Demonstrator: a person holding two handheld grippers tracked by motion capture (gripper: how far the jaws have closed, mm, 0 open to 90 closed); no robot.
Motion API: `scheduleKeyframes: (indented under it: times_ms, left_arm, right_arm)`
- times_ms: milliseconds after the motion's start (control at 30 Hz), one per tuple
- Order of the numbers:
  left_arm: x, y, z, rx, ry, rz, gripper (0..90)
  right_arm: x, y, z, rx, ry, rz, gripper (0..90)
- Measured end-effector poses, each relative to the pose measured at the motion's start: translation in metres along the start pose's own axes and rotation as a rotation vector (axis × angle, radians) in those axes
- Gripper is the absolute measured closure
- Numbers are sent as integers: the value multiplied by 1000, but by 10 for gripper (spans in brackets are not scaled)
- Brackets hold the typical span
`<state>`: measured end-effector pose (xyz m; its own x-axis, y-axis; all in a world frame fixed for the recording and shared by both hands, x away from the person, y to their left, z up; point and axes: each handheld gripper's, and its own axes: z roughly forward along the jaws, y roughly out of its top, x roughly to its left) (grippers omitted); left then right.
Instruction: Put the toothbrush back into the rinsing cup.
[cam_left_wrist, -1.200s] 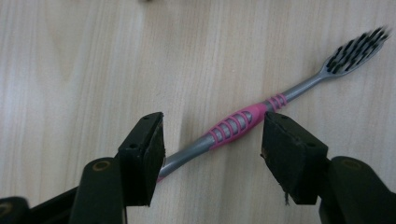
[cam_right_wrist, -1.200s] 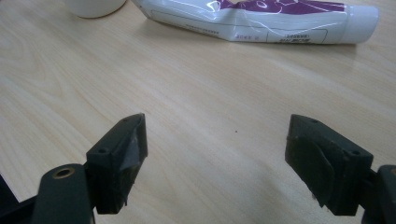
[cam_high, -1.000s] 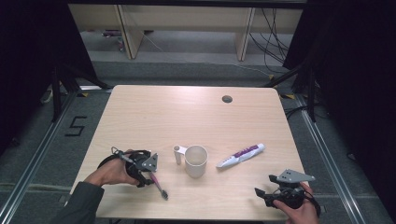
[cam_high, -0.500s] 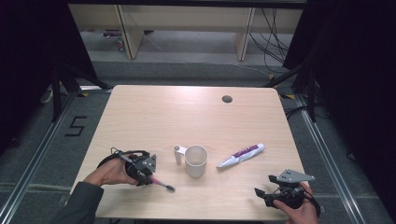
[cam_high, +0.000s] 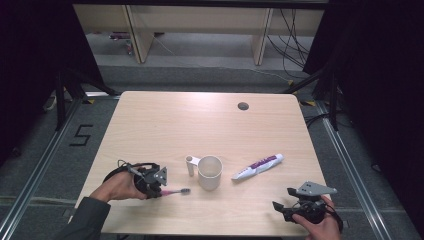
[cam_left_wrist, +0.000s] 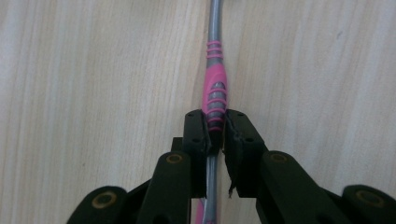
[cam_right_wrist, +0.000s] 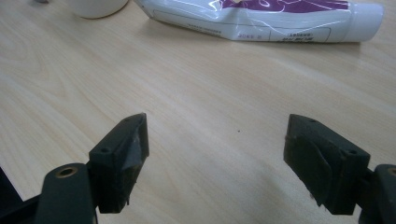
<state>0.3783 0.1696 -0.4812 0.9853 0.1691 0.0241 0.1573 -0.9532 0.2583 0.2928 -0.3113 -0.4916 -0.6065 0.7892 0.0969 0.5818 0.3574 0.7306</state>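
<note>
Because the left gripper (cam_left_wrist: 215, 128) has just been closing and now clamps the pink-and-grey plastic toothbrush (cam_left_wrist: 214, 93) near its handle's middle, lifting could swing the brush head into the white ceramic mug (cam_high: 210, 172) at its three o'clock; the right gripper (cam_right_wrist: 215, 154) hangs apart, holding nothing.

- Light wood-grain table (cam_high: 165, 125), rounded corners, small dark round grommet (cam_high: 243, 106) near far edge right of centre.
- Grey carpet-like floor (cam_high: 200, 75) around table.
- White "5" marking (cam_high: 80, 135) on floor left of table.
- Metal rails (cam_high: 35, 170) run along floor on both sides.
- Black curtains (cam_high: 380, 75) left and right, dark.
- Pale wooden furniture legs (cam_high: 136, 35) beyond far edge, low shelf behind.
- Black cables (cam_high: 292, 37) hang and trail at far right.
- Lighting even, overhead; sides in shadow.
</note>
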Motion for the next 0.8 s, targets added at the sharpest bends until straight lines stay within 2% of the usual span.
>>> scheduleKeyframes:
  times_ms: [67,133,300,333,400,533,800]
  left_arm:
    - [-1,0,-1,9,4,-21,821]
    - [-3,3,-1,25,10,-22,824]
    - [-7,9,-1,44,0,-54,824]
    - [-6,11,-1,67,-5,-72,824]
    - [-6,12,0,83,-6,-75,823]
    - [-6,18,3,138,-16,-119,828]
    - [-5,22,4,164,-28,-147,832]
  right_arm:
    - [0,0,0,2,2,0,231]
    - [0,0,0,3,2,0,232]
    - [0,0,0,3,3,1,232]
    - [0,0,0,4,4,0,232]
    - [0,0,0,4,4,0,232]
    - [0,0,0,-1,3,2,232]
    - [0,0,0,4,7,1,232]
